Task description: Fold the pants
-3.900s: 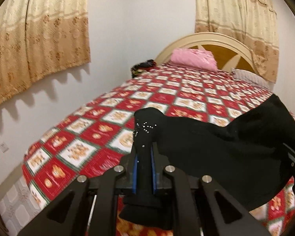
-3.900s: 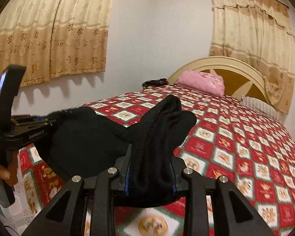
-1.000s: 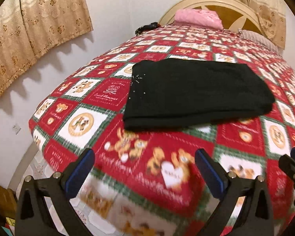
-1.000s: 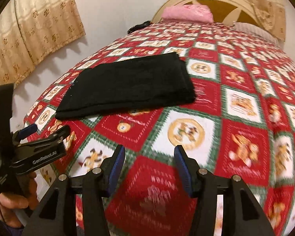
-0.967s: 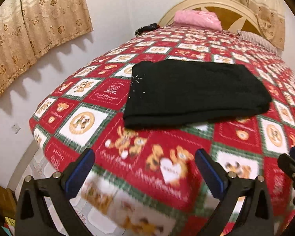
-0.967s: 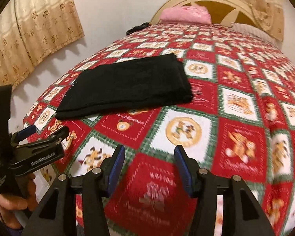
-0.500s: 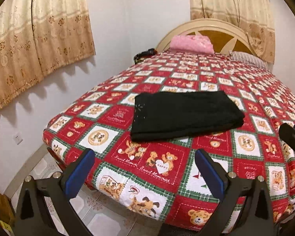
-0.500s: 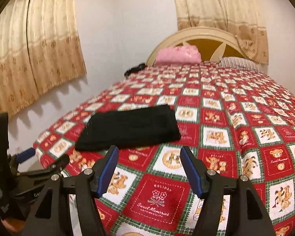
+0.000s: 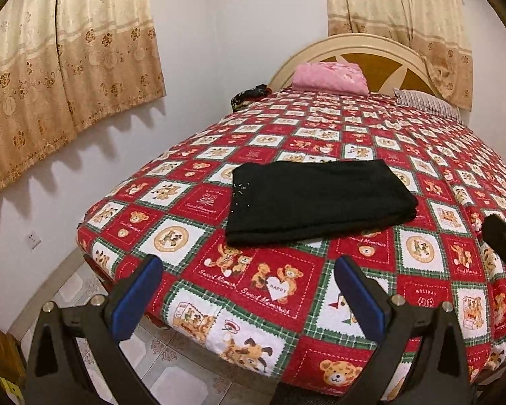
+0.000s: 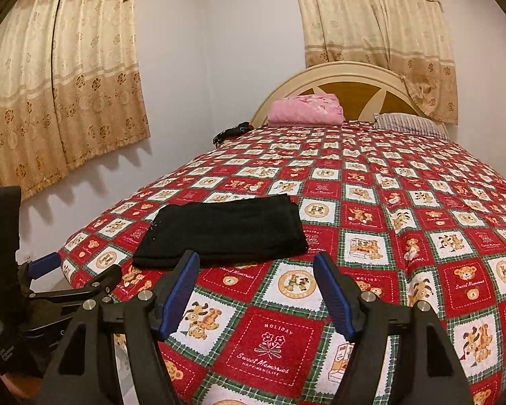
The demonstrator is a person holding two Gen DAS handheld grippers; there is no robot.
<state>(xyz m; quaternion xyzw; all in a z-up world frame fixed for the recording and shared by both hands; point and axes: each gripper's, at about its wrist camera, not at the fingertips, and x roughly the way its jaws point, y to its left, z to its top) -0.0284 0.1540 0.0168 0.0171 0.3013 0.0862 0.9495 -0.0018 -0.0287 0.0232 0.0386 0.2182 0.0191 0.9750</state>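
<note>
The black pants (image 9: 317, 199) lie folded into a flat rectangle near the foot corner of the bed (image 9: 276, 290), with small white specks on their left end. Both grippers hang back from the bed edge, apart from the cloth. My left gripper (image 9: 246, 273) is open with nothing between its blue pads. My right gripper (image 10: 256, 263) is open too, empty, its tips just short of the pants (image 10: 222, 229) in the picture. The left gripper (image 10: 77, 270) also shows at the lower left of the right wrist view.
A red checked teddy-bear bedspread (image 10: 371, 236) covers the bed. A pink folded blanket (image 9: 330, 77), a striped pillow (image 9: 425, 104) and a dark bundle (image 9: 249, 94) lie by the headboard (image 10: 354, 84). Beige curtains (image 9: 67, 60) hang on the left wall. Tiled floor (image 9: 172, 371) lies below the bed's foot.
Both grippers have pulled back and risen from the bed, so the pants look smaller and farther. The right jaws stand wider than a second ago. The pants have not moved.
</note>
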